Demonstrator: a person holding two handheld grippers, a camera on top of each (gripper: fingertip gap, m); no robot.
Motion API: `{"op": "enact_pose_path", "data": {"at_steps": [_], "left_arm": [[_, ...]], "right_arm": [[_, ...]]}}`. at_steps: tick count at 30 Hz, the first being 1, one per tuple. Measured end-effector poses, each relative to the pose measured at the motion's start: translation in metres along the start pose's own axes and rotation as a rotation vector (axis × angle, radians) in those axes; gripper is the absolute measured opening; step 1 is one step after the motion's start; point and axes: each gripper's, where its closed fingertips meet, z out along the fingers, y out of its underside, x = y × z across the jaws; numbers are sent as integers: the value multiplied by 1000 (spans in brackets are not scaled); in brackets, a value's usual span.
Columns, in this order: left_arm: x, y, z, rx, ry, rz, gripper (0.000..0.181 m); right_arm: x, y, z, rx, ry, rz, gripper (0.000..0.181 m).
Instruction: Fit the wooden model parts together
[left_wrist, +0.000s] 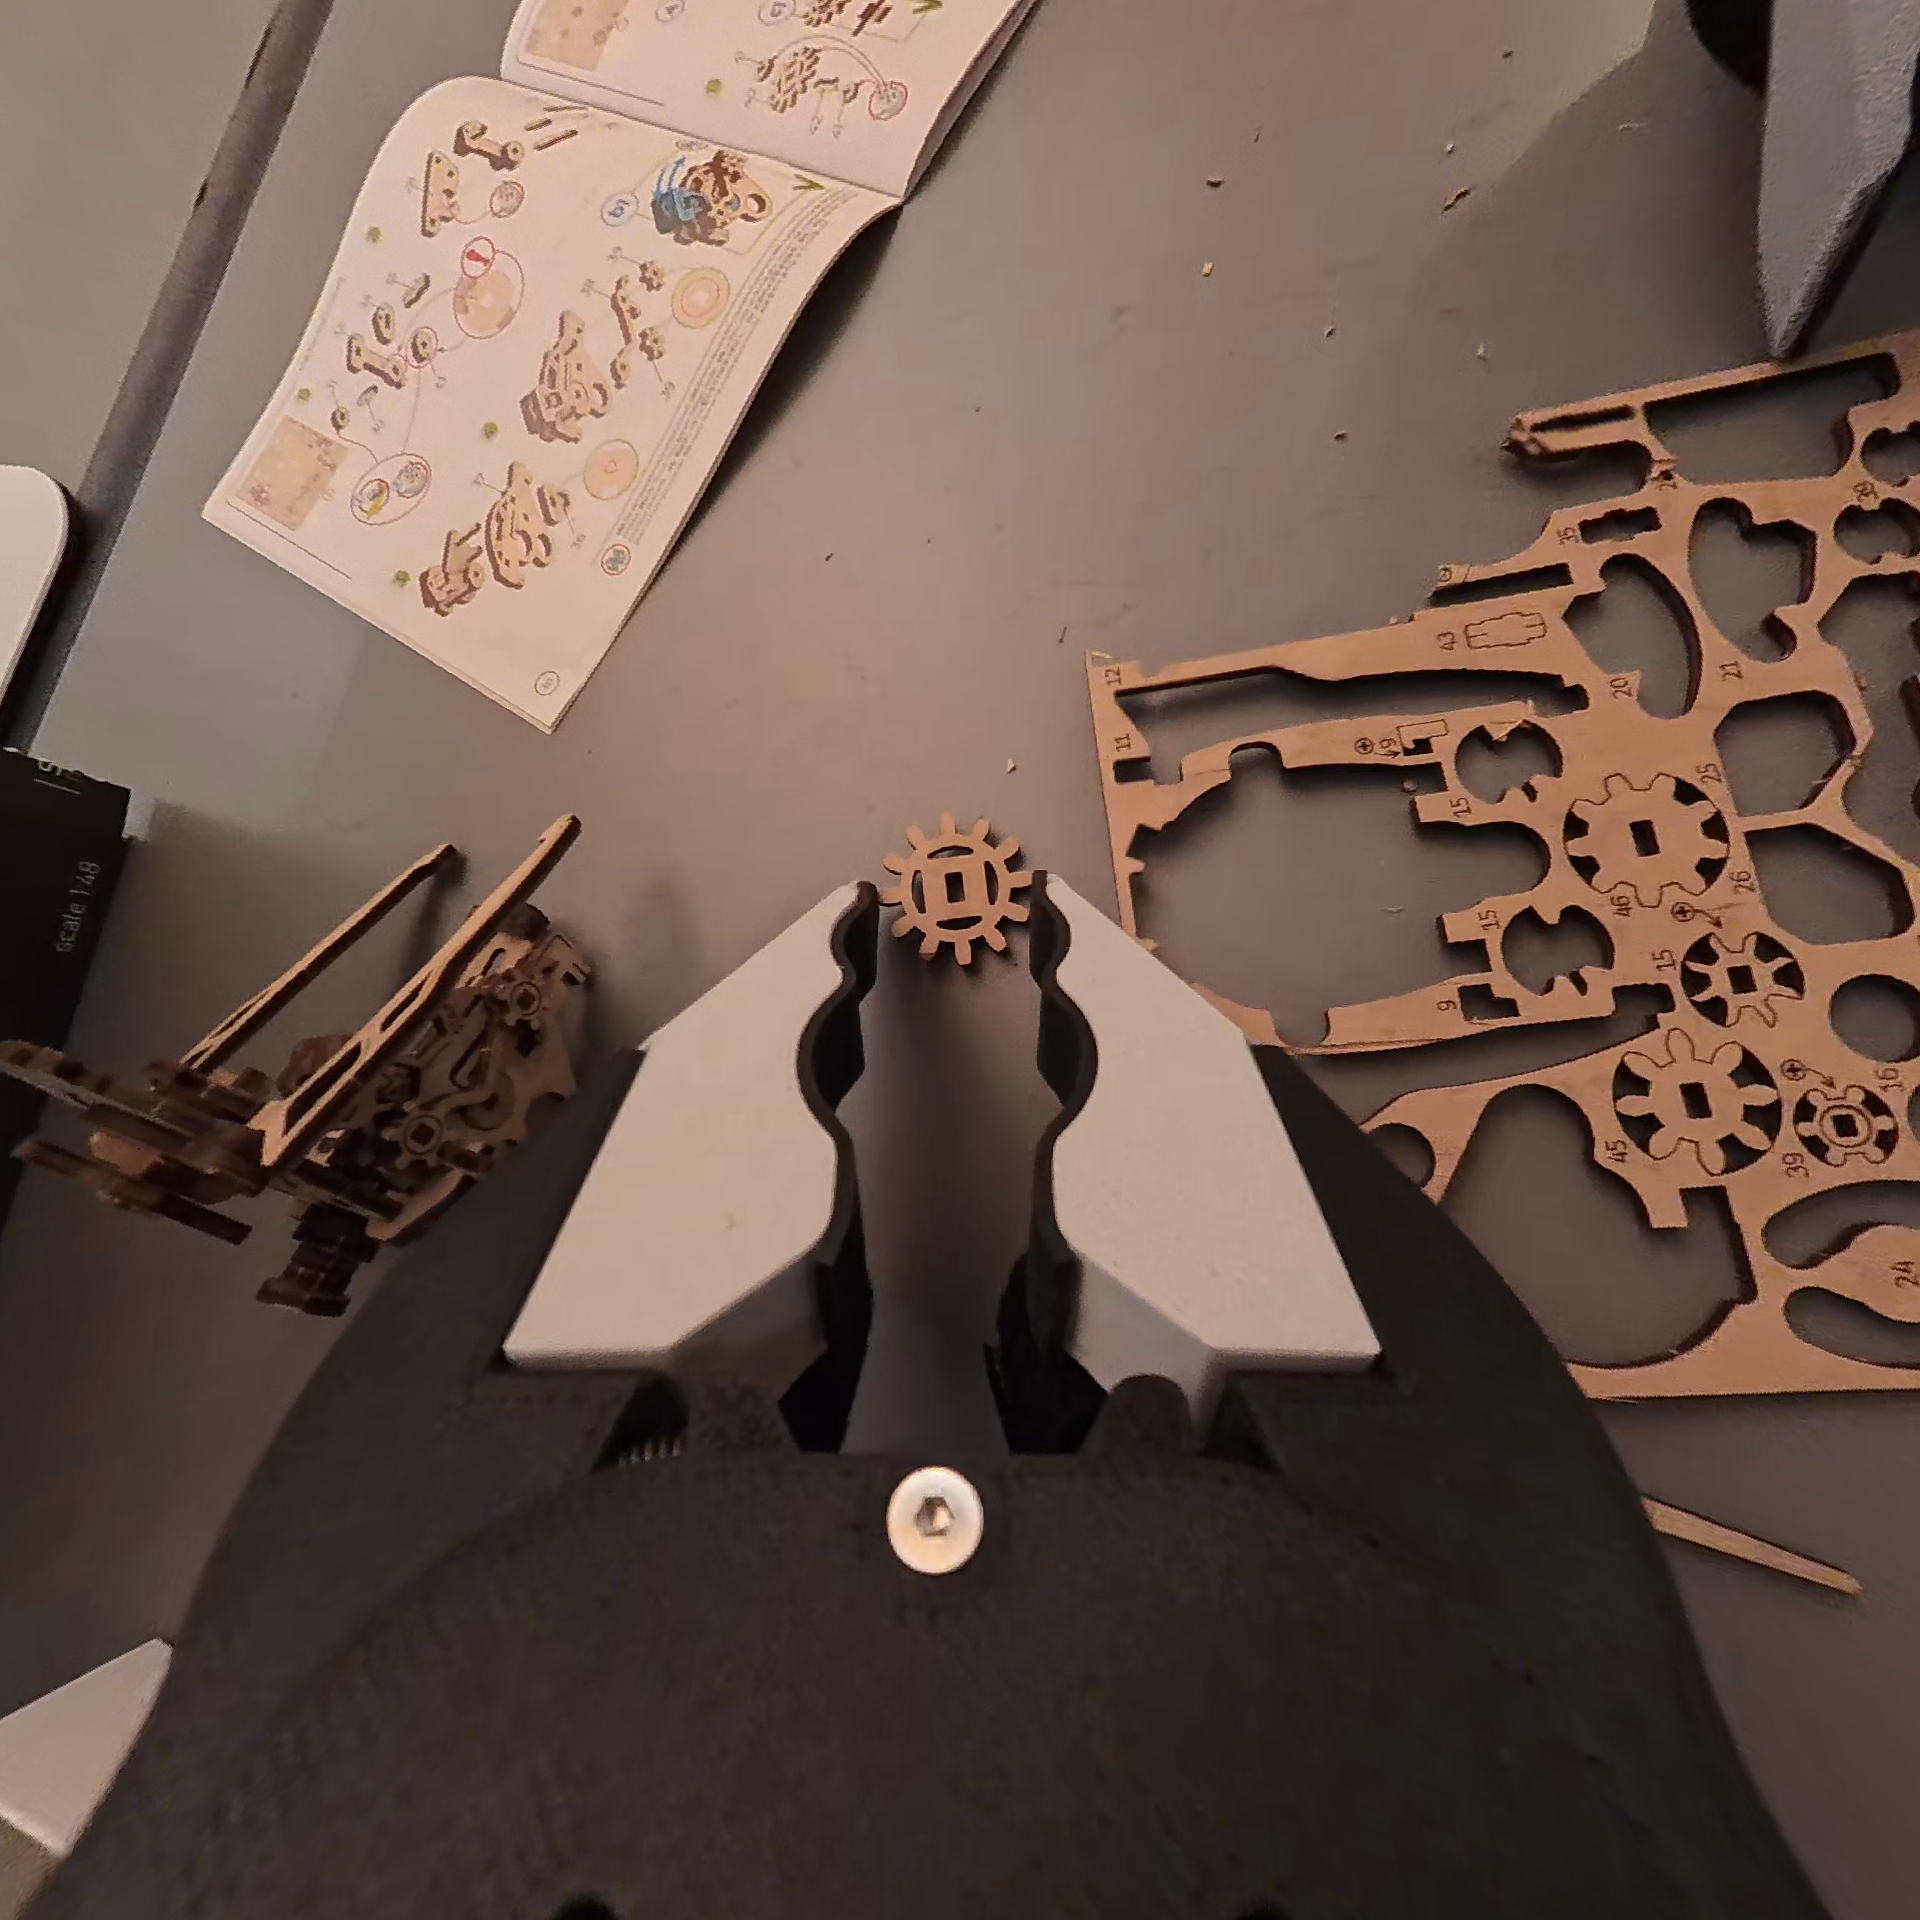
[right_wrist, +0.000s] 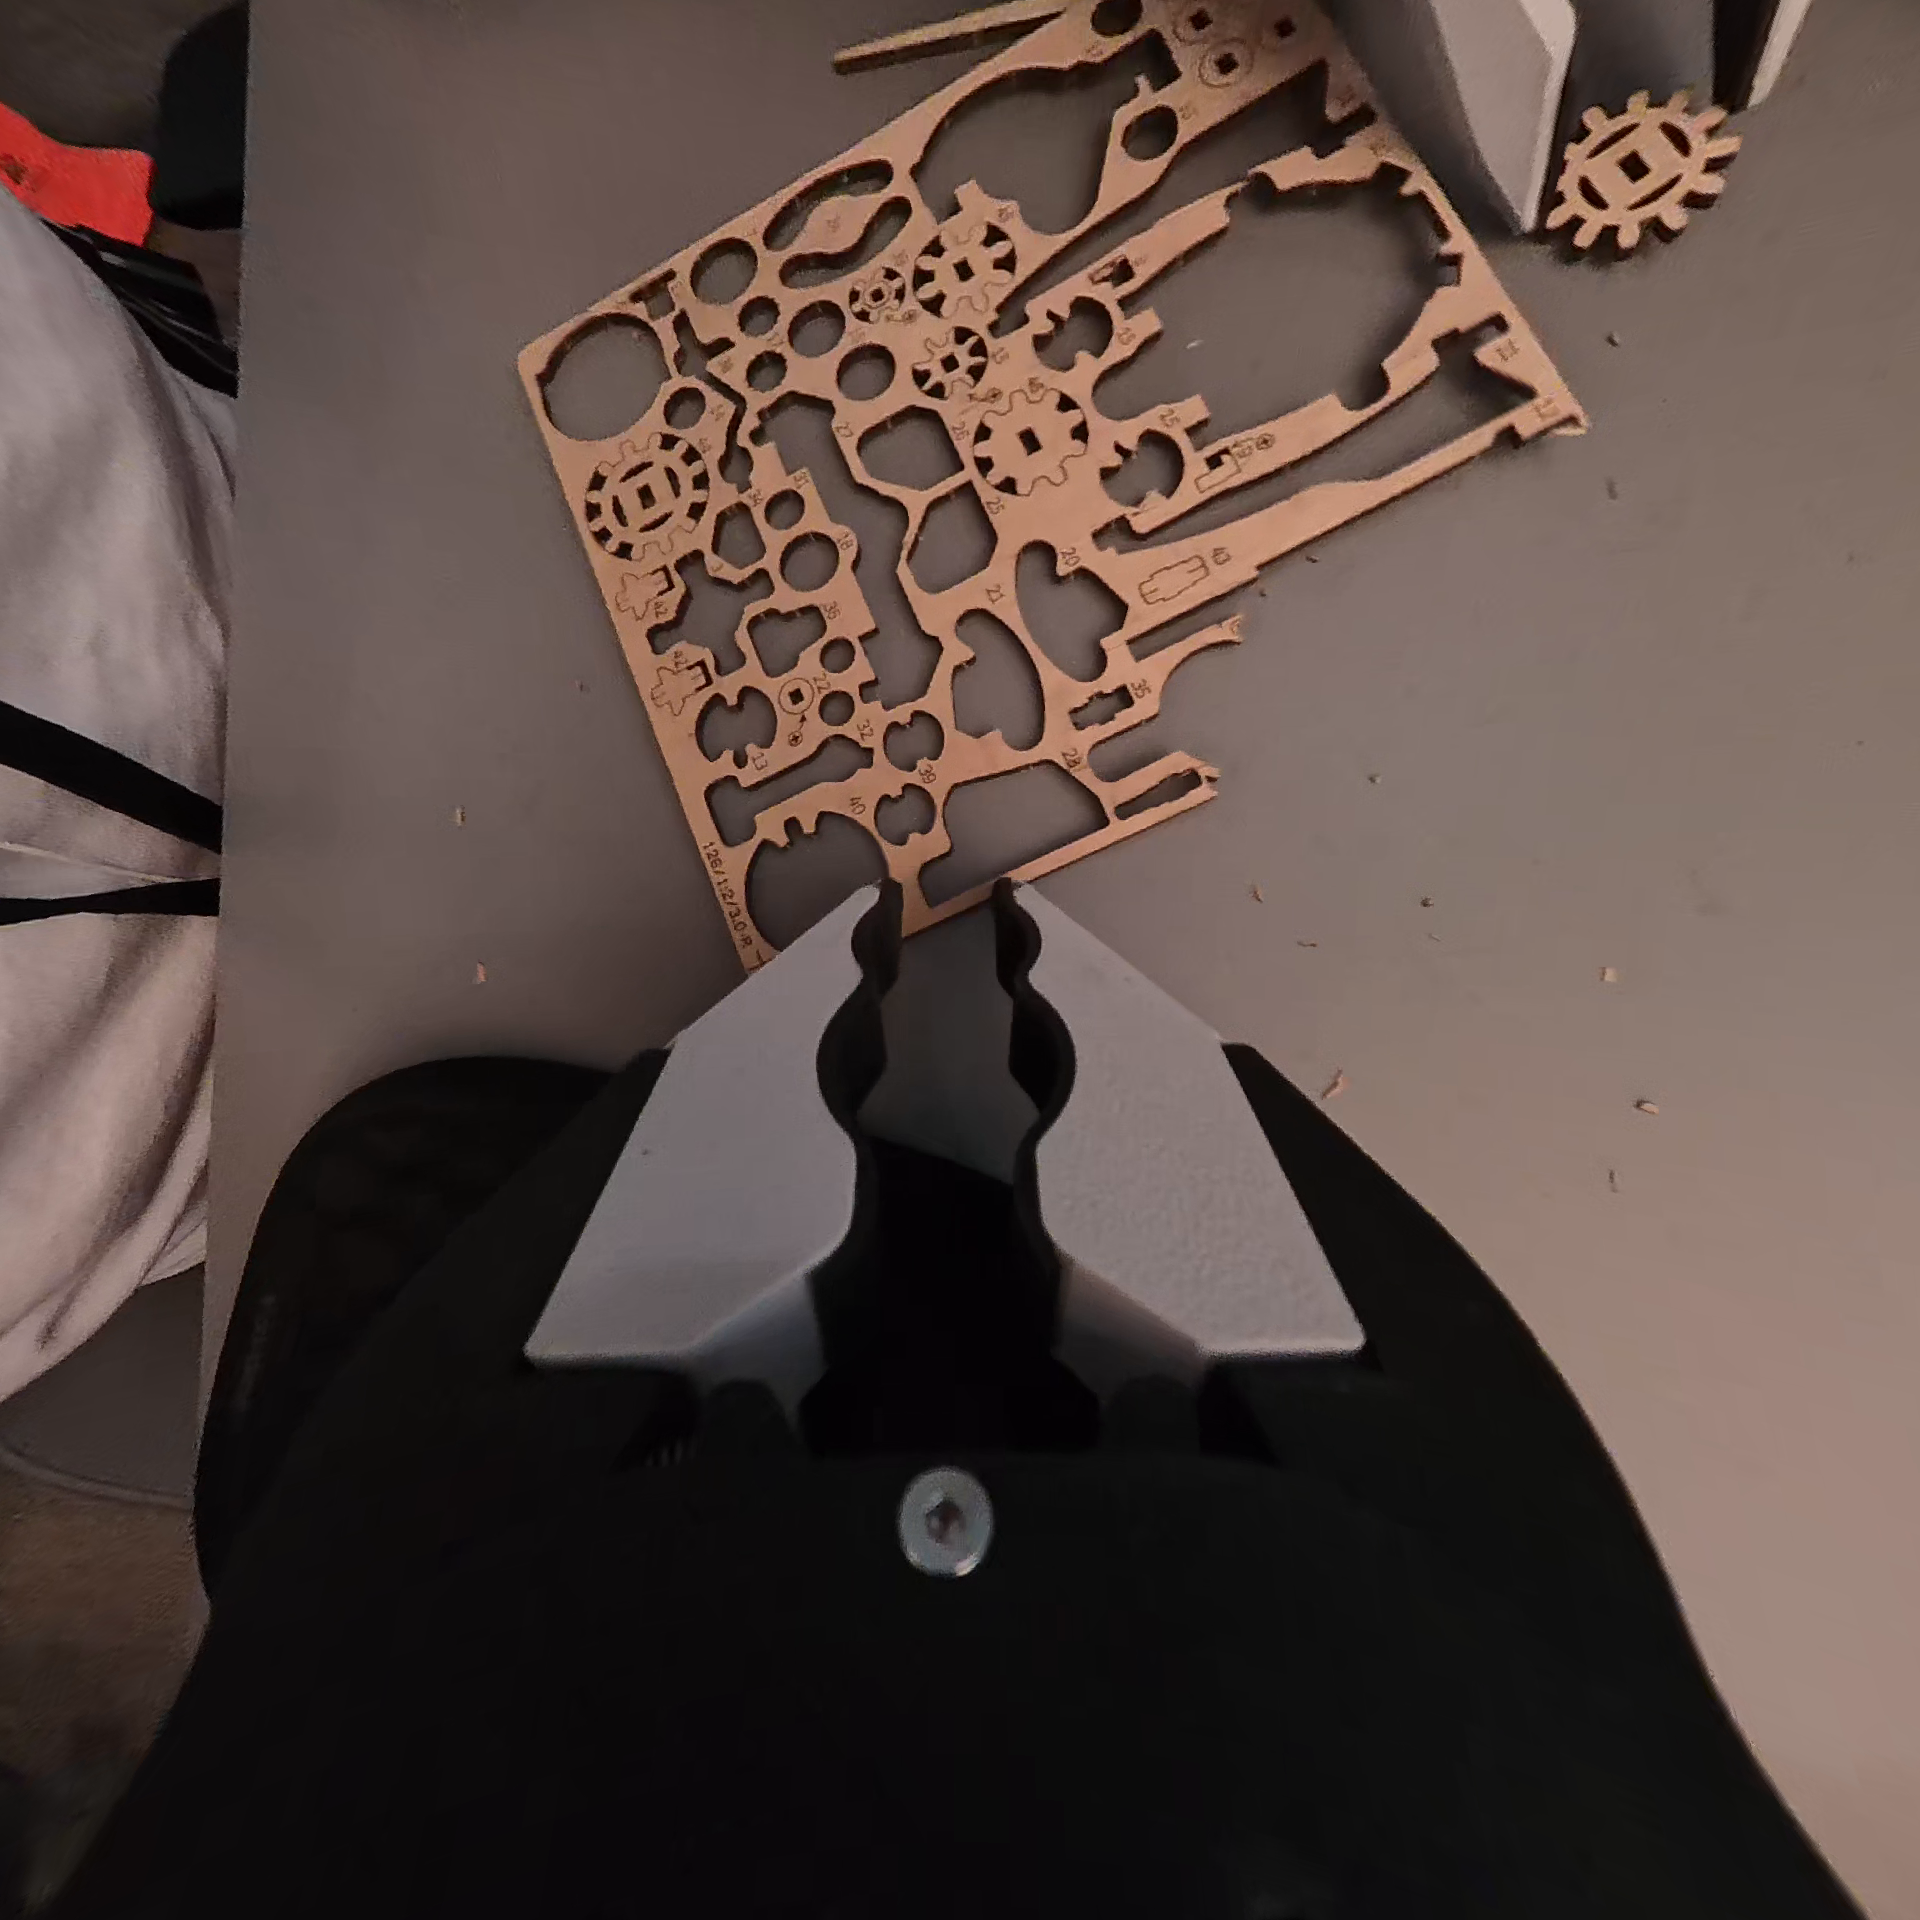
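— What has my left gripper (left_wrist: 956, 891) got?
— I see its tips pinching the wooden gear (left_wrist: 957, 902); half-built model (left_wrist: 343, 1081) to its left; parts sheet (left_wrist: 1538, 935) right.
— My right gripper (right_wrist: 943, 896)?
— Parted, holding nothing; over the sheet's near edge.

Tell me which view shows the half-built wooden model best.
The left wrist view. The half-built wooden model lies at its left side, on the grey table, beside the left hand-held gripper, which grips a loose gear. The right wrist view shows none of it, only the parts sheet.
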Motion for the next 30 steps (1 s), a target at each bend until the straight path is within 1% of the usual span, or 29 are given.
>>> {"op": "enact_pose_path", "data": {"at_steps": [4,7,10,13,18,19,21,24,27,30], "left_arm": [[0,0,0,10,14,-31,28],[1,-1,1,16,14,-24,28],[3,-2,2,23,16,1,28],[2,-2,0,14,0,17,33],[5,-15,-17,100,36,-2,38],[7,-17,-22,109,57,-22,36],[16,-8,-27,50,129,-86,38],[25,11,-33,-81,171,-117,39],[32,13,-33,-118,199,-126,40],[37,12,-27,-124,230,-152,41]], "right_arm": [[-6,-3,-5,25,-48,-8,17],[0,-6,-10,72,-54,10,16],[12,-4,-14,91,-30,44,17],[19,-5,-16,132,-43,70,16],[26,-12,-19,210,-52,100,16],[27,-14,-20,228,-51,107,16],[29,-21,-22,280,-59,125,19],[30,-23,-22,286,-44,118,23],[27,-29,-20,300,-22,71,26],[29,-27,-13,259,31,1,29]]}}
